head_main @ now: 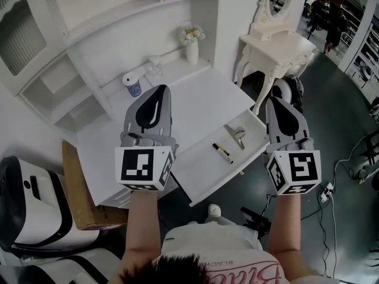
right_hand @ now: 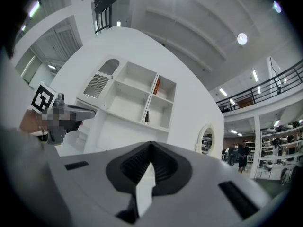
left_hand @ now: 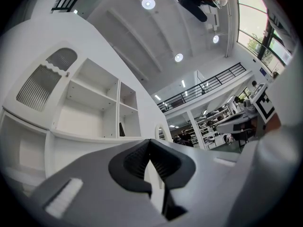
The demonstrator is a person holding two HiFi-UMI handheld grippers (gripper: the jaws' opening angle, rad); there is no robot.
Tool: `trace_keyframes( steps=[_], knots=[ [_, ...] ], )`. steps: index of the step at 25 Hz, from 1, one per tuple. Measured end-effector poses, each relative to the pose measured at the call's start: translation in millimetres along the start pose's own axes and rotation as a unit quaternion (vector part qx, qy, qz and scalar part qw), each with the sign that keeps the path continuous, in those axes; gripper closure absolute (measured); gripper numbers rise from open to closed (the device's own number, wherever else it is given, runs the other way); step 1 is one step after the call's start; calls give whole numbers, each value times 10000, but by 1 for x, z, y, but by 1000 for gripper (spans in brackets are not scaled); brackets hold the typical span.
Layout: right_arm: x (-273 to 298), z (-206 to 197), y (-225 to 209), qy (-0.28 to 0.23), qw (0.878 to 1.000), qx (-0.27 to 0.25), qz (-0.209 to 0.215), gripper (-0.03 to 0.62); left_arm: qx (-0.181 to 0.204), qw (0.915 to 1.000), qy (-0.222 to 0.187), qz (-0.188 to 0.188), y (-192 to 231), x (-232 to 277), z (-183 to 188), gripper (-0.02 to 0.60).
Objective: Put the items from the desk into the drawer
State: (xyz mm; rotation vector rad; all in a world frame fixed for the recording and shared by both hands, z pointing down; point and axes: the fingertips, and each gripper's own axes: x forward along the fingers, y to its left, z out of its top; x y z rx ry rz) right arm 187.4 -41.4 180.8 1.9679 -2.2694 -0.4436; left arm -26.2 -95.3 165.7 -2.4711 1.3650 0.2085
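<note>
In the head view, the white desk (head_main: 201, 99) has its drawer (head_main: 198, 179) pulled out toward me. Inside the drawer lie a black-and-yellow marker (head_main: 222, 152) and a metal clip (head_main: 237, 136). At the back of the desk stand a blue-patterned cup (head_main: 132, 86), a clear glass (head_main: 155, 73) and a vase of flowers (head_main: 192, 45). My left gripper (head_main: 160, 92) hovers over the desk's left part, shut and empty. Over the drawer's right end, my right gripper (head_main: 277, 102) is also shut and empty. Both gripper views look up and show the closed left gripper (left_hand: 150, 143) and right gripper (right_hand: 151, 145) before the white hutch.
A white hutch with shelves (head_main: 100, 16) rises behind the desk. To the right stands a white dressing table with an oval mirror (head_main: 275, 40). A cardboard box (head_main: 80, 194) and white devices (head_main: 29, 206) sit at the left. Cables and a power strip (head_main: 327, 189) lie on the dark floor.
</note>
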Motion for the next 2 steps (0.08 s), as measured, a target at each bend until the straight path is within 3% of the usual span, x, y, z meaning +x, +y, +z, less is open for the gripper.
trace_keyframes(
  steps=[2],
  knots=[
    [-2,1,1,-7,10000,-7,-11,586,-19,10000,-24,26,1,-2,2,572]
  ],
)
